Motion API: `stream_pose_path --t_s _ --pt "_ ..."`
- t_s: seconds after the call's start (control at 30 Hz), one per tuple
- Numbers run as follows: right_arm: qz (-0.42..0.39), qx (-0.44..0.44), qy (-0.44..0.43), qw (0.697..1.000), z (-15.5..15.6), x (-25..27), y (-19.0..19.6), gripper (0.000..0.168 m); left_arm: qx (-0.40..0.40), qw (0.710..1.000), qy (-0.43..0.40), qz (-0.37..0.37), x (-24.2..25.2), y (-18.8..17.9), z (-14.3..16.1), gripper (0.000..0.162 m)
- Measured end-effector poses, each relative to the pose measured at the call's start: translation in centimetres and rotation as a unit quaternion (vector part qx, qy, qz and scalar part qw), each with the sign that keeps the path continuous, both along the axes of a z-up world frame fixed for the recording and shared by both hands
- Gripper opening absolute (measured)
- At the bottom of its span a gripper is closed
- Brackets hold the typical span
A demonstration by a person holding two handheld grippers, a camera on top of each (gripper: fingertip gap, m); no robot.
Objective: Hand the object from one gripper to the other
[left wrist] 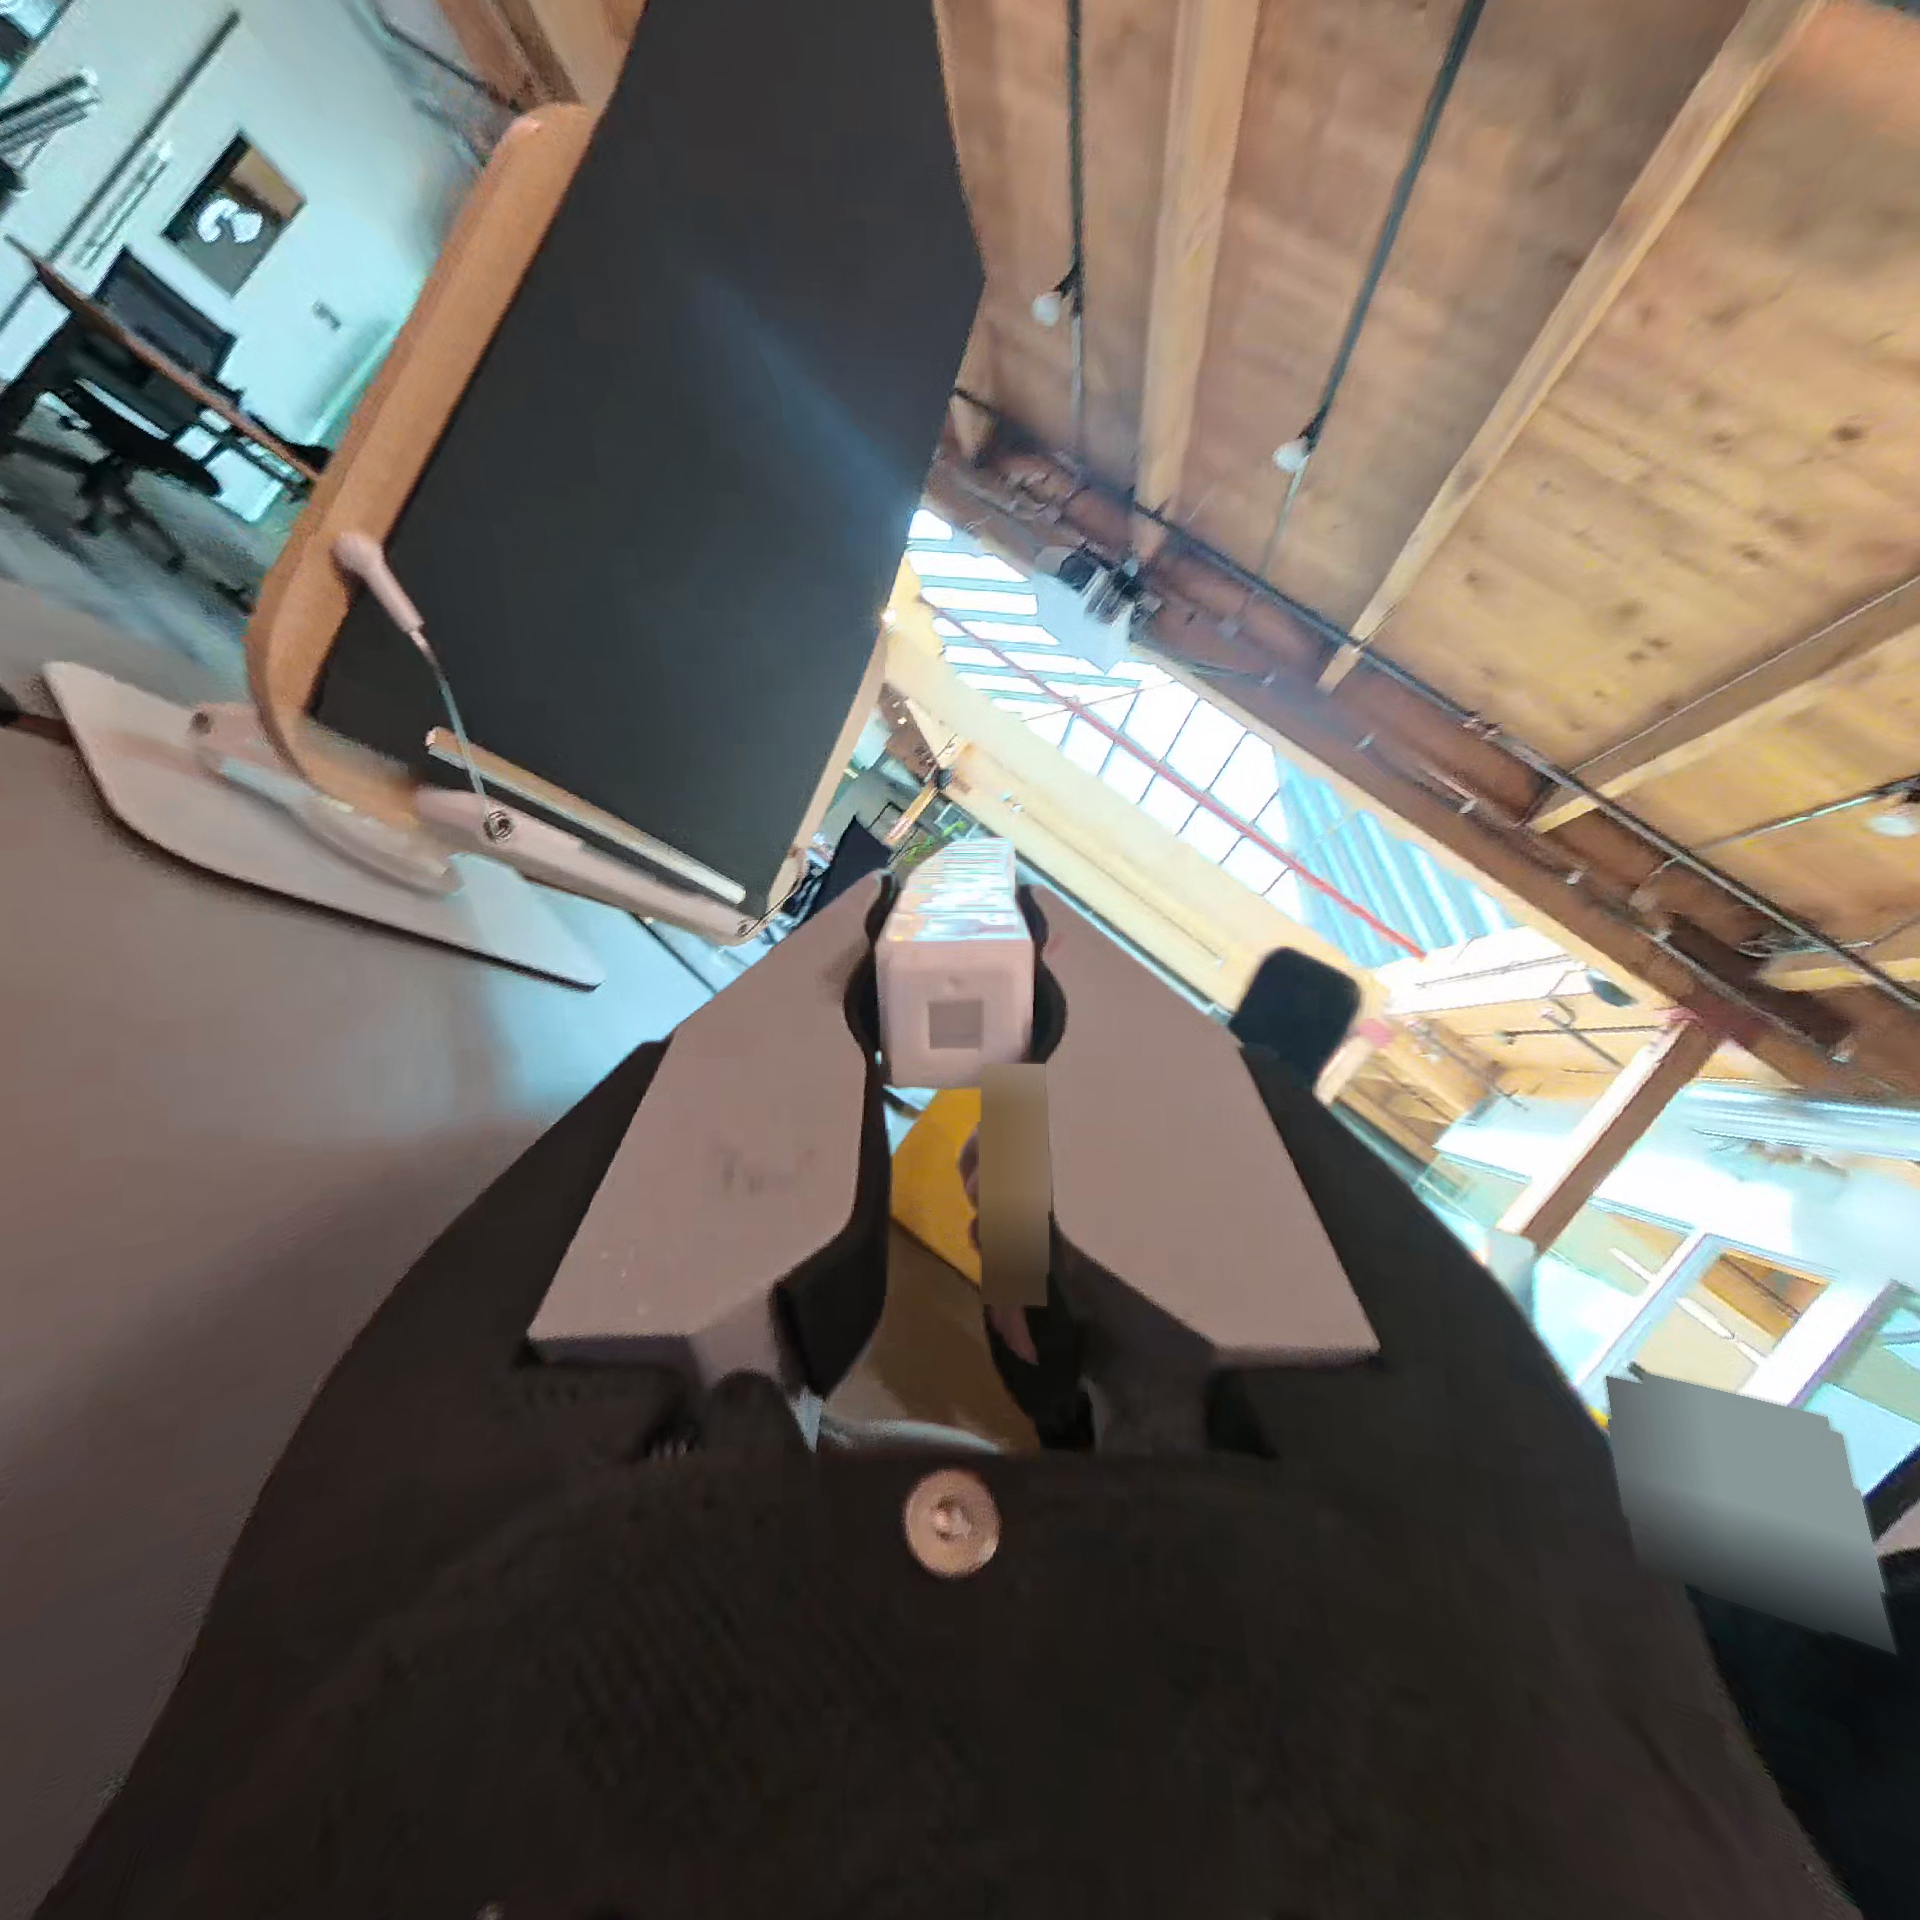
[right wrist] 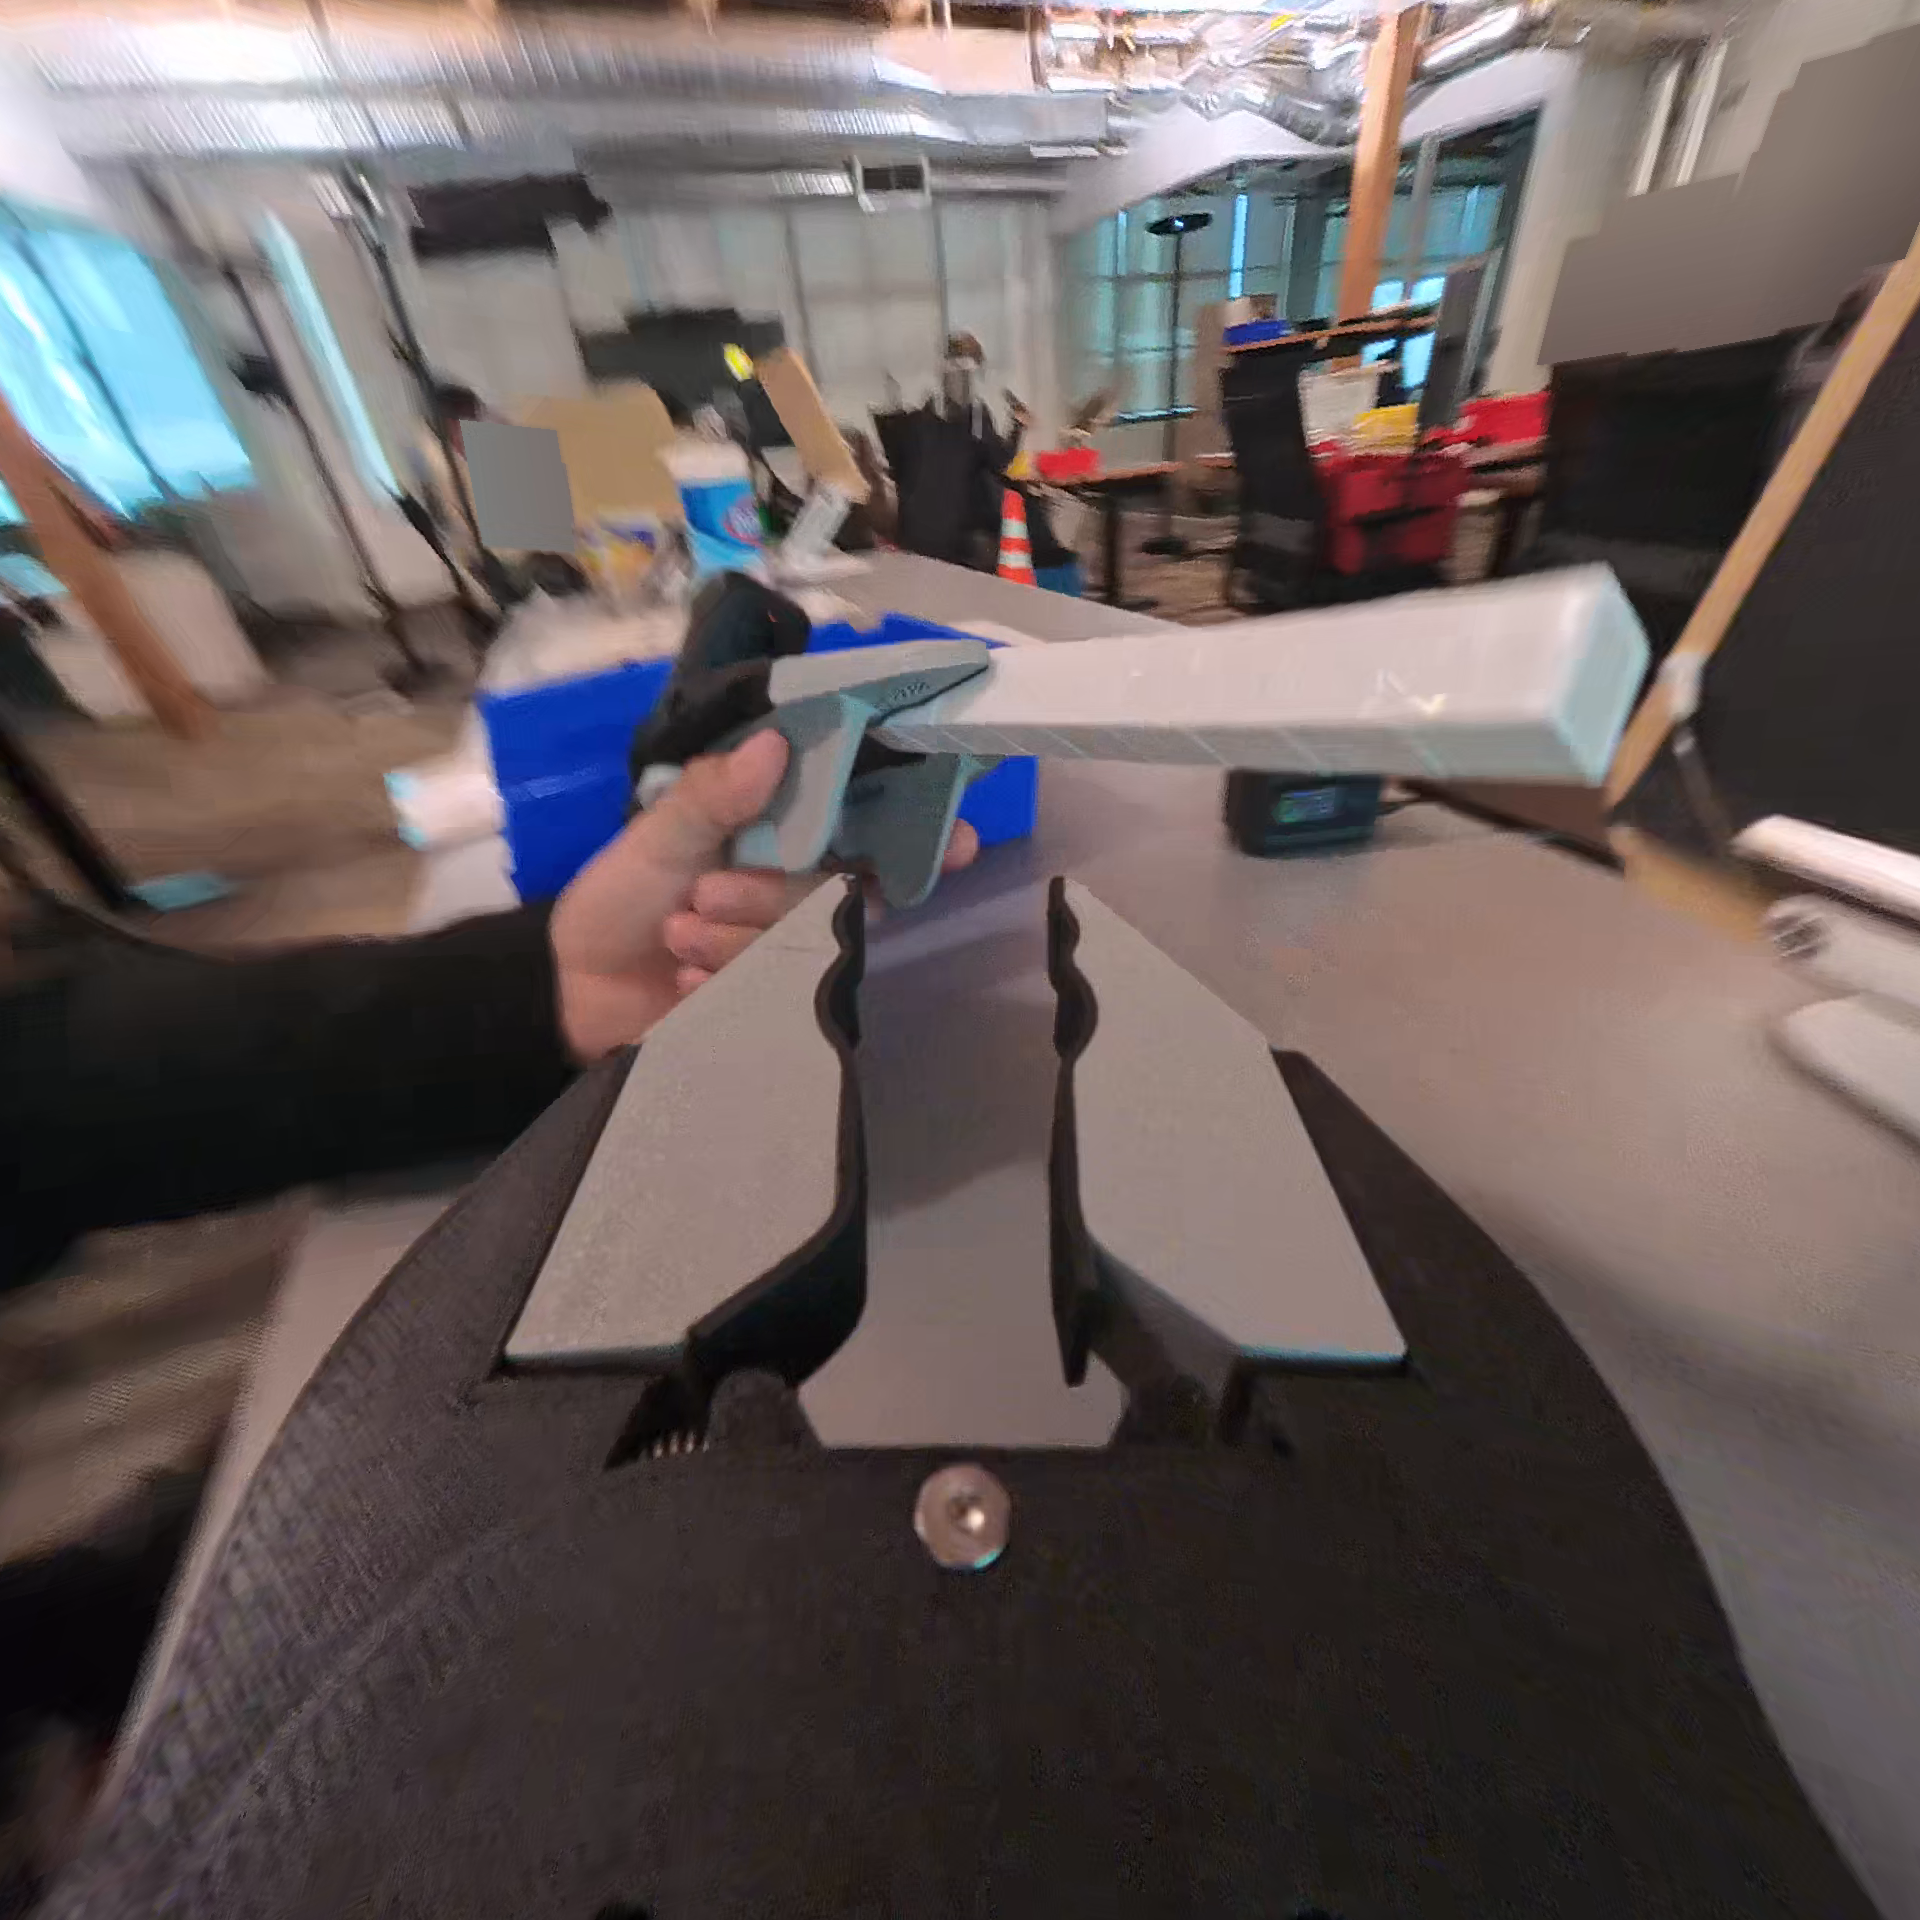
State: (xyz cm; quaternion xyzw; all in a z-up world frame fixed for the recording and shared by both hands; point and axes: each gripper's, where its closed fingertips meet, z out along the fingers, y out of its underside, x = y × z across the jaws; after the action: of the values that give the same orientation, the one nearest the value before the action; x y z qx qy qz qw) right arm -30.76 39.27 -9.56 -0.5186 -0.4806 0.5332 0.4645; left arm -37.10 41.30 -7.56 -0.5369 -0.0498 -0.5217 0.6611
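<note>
Left wrist view tilts up toward the ceiling [left wrist: 1455, 312], close behind its box [left wrist: 956, 977]. Right wrist view looks level across the table [right wrist: 1351, 1039] (shared ground), seeing that box [right wrist: 1268, 686] from the side.

Grey, black and white at the grippers, bright colours behind.

The left gripper [left wrist: 956, 914] has pale grey fingers on a black ribbed body and holds a long box [left wrist: 954, 977], white at its end with a multicoloured printed side; in the right wrist view the box [right wrist: 1278, 691] shows white with a faint grid. The right gripper [right wrist: 954, 904] is likewise grey on black. The worktop [right wrist: 1403, 1039] is plain grey. A blue bin [right wrist: 582, 769] stands beyond its far edge. The hand's [right wrist: 644, 894] sleeve [right wrist: 260, 1060] is black.
</note>
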Motion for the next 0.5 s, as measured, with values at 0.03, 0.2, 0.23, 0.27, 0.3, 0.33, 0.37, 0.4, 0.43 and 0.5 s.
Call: stream_pose_path --t_s 0.03,0.2,0.23,0.27,0.3,0.33,0.37,0.4,0.43,0.5 --pt "0.015 -0.043 0.013 0.999 0.2 0.0 0.1 0.032 0.01 1.0 -0.001 -0.005 0.2 -0.2 0.3 0.021" --pt "0.043 -0.142 0.086 0.985 1.6 0.6 1.4 0.038 0.048 0.997 -0.004 -0.054 2.4 -1.4 1.4 0.02" --pt "0.04 -0.15 0.103 0.982 2.0 0.8 1.7 0.041 0.042 0.997 0.001 -0.062 2.9 -1.3 1.2 0.021" --pt "0.038 -0.156 0.119 0.98 2.3 1.0 1.9 0.04 0.036 0.997 0.009 -0.071 3.5 -1.3 0.8 0.021" --pt "0.035 -0.163 0.128 0.978 2.5 1.1 2.1 0.039 0.031 0.996 0.018 -0.083 4.2 -1.3 0.5 0.021" --pt "0.029 -0.17 0.128 0.977 2.4 1.0 2.4 0.038 0.028 0.995 0.023 -0.094 4.8 -1.3 0.2 0.021" --pt "0.024 -0.173 0.119 0.977 2.0 0.8 2.5 0.032 0.025 0.994 0.028 -0.103 5.3 -1.3 0.0 0.021" --pt "0.032 -0.169 0.116 0.978 1.9 0.7 2.3 0.025 0.017 0.994 0.03 -0.105 5.7 -1.2 -0.4 0.021" --pt "0.037 -0.17 0.121 0.977 2.0 0.7 2.2 0.023 0.014 0.993 0.026 -0.111 5.8 -1.1 -0.5 0.021" --pt "0.057 -0.172 0.123 0.976 2.3 0.8 1.9 0.021 0.002 0.991 0.02 -0.136 6.0 -1.2 -0.7 0.021"
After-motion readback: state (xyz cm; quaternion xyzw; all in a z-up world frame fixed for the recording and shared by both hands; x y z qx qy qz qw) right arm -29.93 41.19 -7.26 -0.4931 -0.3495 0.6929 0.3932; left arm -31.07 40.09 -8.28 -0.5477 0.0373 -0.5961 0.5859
